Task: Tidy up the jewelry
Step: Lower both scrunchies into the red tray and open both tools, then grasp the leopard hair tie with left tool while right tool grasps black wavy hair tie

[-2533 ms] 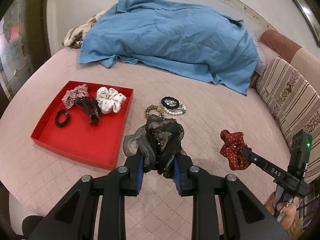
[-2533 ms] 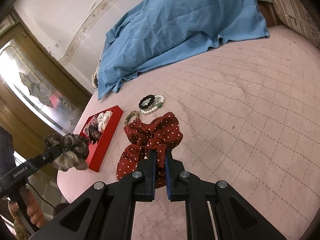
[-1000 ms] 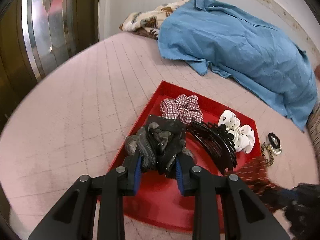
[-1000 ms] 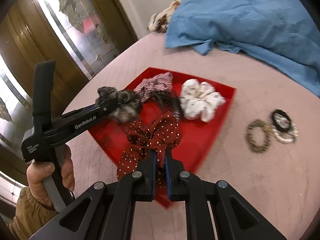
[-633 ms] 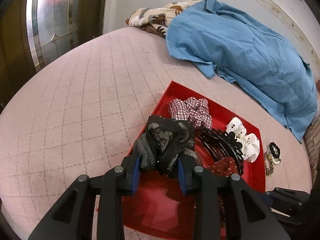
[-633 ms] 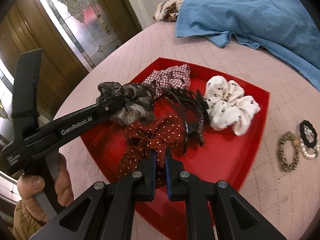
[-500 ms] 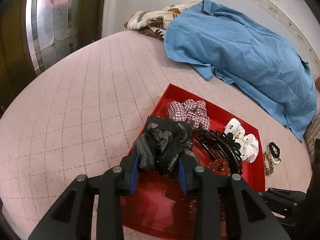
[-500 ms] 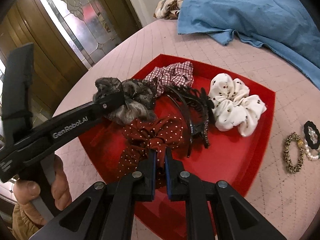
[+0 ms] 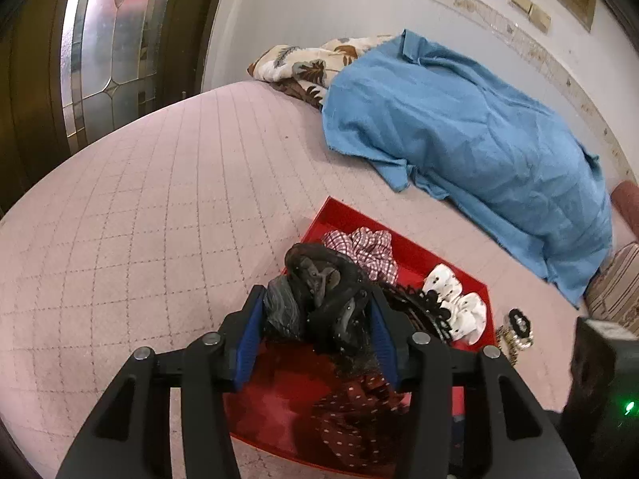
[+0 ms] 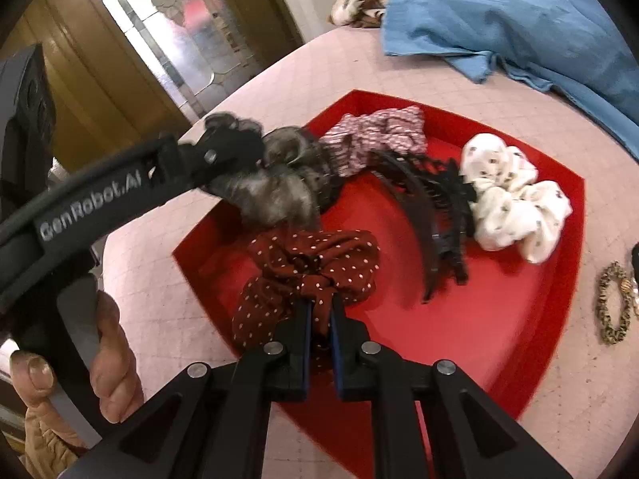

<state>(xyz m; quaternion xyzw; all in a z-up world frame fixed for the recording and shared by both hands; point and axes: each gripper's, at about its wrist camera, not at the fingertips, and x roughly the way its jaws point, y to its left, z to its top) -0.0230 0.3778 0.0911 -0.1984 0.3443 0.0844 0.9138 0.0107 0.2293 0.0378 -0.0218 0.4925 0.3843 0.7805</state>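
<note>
1. The grey-black scrunchie [image 9: 319,303] sits between the blue pads of the left hand-held gripper [image 9: 317,331], over the red tray [image 10: 459,327].
2. The dotted red scrunchie [image 10: 311,263] sticks out of the right hand-held gripper [image 10: 319,319], low over the tray's near corner.
3. The tray lies on a pink bed [image 9: 139,199]. A blue cloth [image 9: 459,139] is heaped behind it, and a glass door [image 9: 104,40] stands on the left.
4. The left jaws have just been opening, about half wide; I cannot tell if the pads press the scrunchie. The right jaws are nearly closed, pinching the red one.
</note>
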